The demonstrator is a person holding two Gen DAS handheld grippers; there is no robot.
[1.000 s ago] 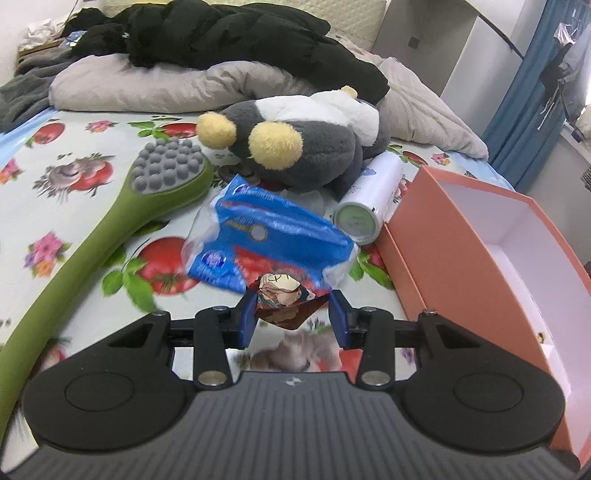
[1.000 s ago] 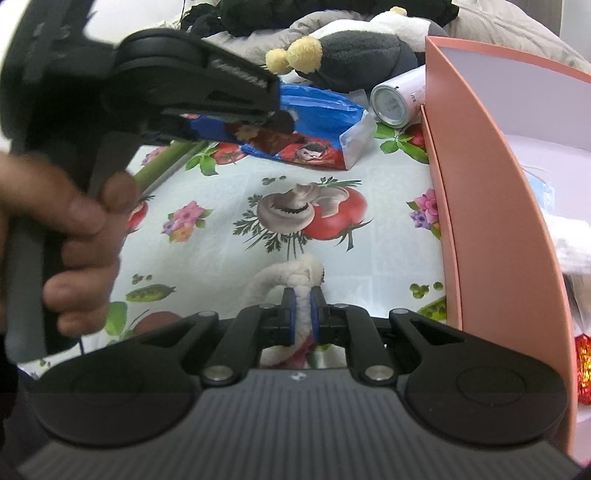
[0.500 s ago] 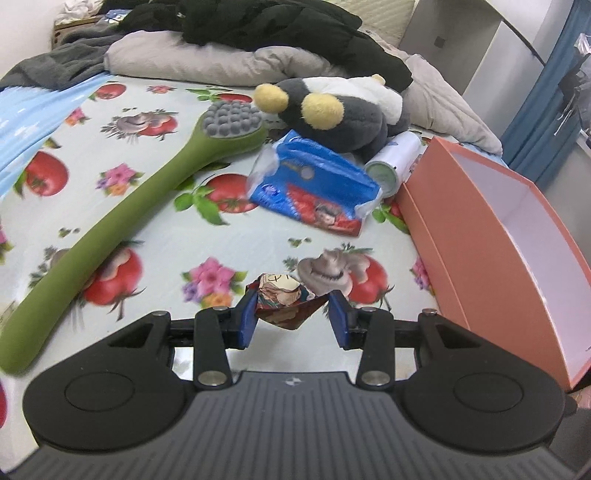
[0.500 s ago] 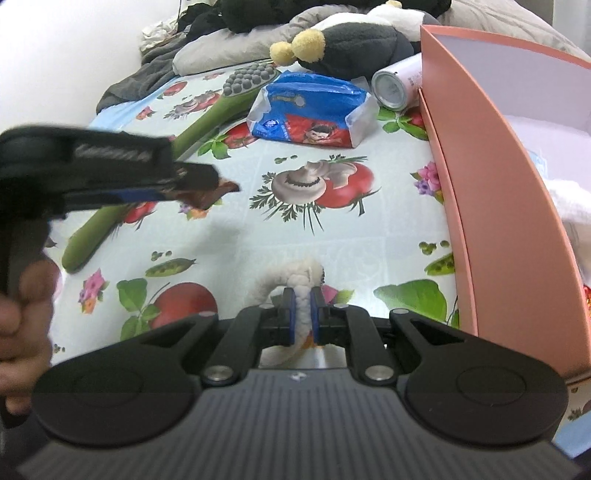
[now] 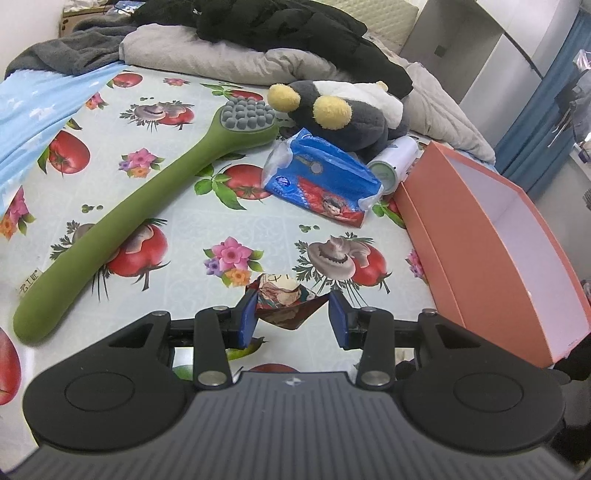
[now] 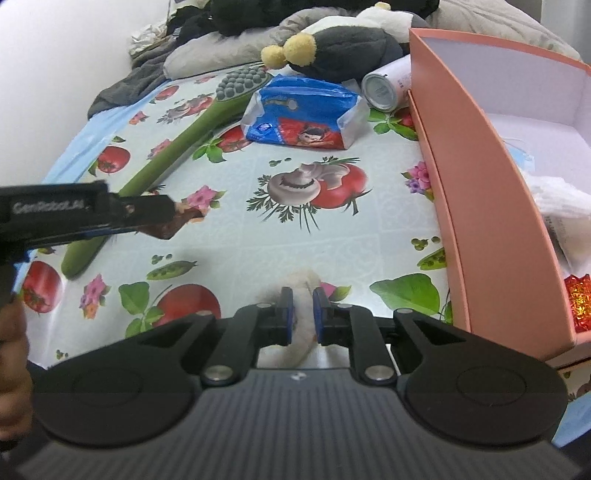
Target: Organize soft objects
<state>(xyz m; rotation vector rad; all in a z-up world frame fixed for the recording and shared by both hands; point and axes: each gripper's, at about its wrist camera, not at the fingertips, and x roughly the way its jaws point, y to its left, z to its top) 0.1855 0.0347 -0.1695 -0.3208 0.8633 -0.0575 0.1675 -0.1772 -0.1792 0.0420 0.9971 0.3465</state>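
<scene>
Over the bed's patterned sheet (image 5: pixel 177 229), L gripper (image 5: pixel 291 317) fingers pinch a small printed packet (image 5: pixel 282 301), held off the surface. R gripper (image 6: pixel 302 314) fingers nearly closed on a white fluffy item (image 6: pixel 299 284), low by the sheet, just left of the pink box (image 6: pixel 476 206). Plush toy (image 5: pixel 347 110), tissue pack (image 5: pixel 321 177) lie further back.

A long green massage brush (image 5: pixel 147 206) lies diagonally on the patterned tablecloth (image 5: pixel 184 258), its grey nubbed head pointing toward the far end. A white spray can (image 5: pixel 393 162) lies on its side, its cap end facing the camera, just beside the orange box's corner. A grey duvet (image 5: pixel 229 62) and a black jacket (image 5: pixel 295 29) are piled at the far end. Blue curtains (image 5: pixel 535 129) hang at right.
</scene>
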